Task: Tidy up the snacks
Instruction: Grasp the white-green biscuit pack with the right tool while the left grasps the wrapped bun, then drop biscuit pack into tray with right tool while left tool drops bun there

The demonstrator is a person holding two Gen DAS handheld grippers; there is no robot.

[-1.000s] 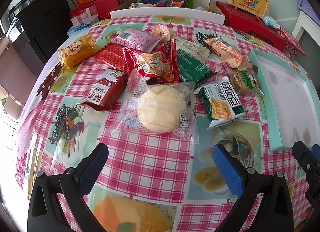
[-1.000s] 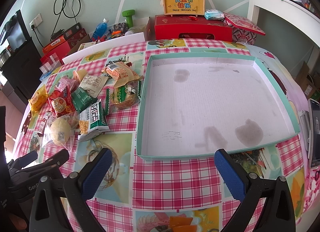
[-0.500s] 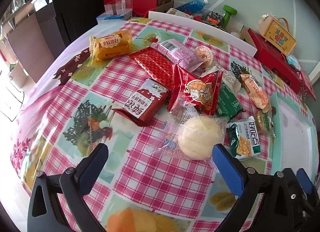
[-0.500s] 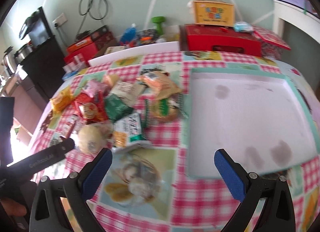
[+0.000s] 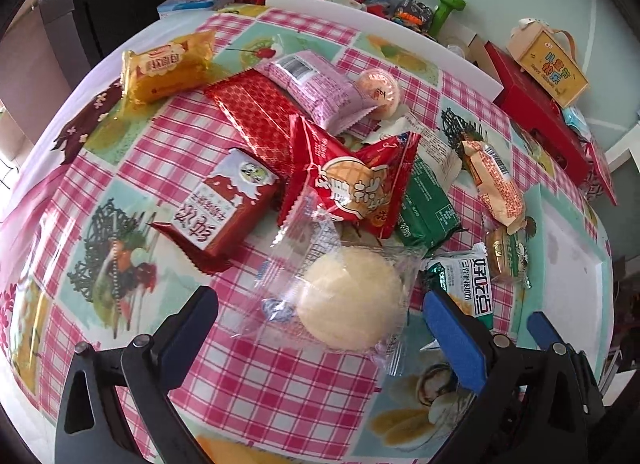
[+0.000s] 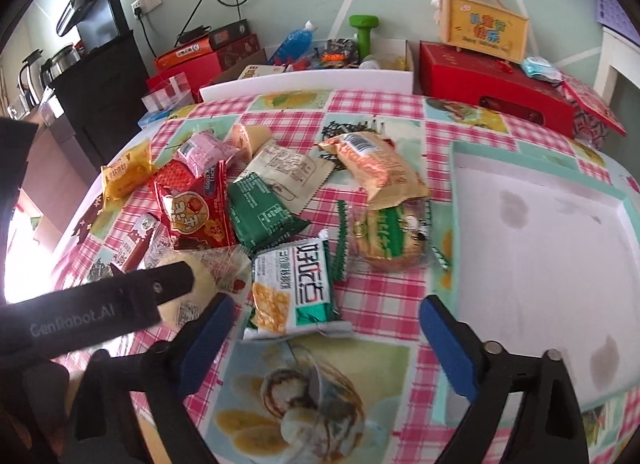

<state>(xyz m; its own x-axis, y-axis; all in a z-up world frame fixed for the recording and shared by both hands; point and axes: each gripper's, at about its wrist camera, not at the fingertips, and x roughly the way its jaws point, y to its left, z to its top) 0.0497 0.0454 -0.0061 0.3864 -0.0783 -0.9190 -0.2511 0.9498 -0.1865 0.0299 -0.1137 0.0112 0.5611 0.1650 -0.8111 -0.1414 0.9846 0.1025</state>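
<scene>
A pile of wrapped snacks lies on the checked tablecloth. My left gripper [image 5: 320, 328] is open low over the table, and a pale round bun in a clear wrapper [image 5: 352, 300] lies between its blue pads [image 5: 452, 328] without being pressed. My right gripper [image 6: 326, 332] has its jaws closing; a green-and-white cracker packet [image 6: 294, 284] lies between its tips, untouched. The left gripper's black arm [image 6: 120, 304] shows at the left of the right wrist view. The teal-rimmed white tray [image 6: 454, 223] holds nothing and stands to the right.
Further back lie a red waffle packet [image 5: 352, 187], a dark red packet [image 5: 224, 207], a yellow packet [image 5: 168, 63], a pink packet [image 5: 316, 83], a green packet [image 6: 264, 215] and an orange packet [image 6: 376, 163]. A red box [image 6: 492, 91] and a black cabinet [image 6: 104, 75] stand beyond the table.
Both grippers have swung left toward the snack pile. The left one now has the bun between its pads. The right one left the tray for the cracker packet, and its jaws stand narrower.
</scene>
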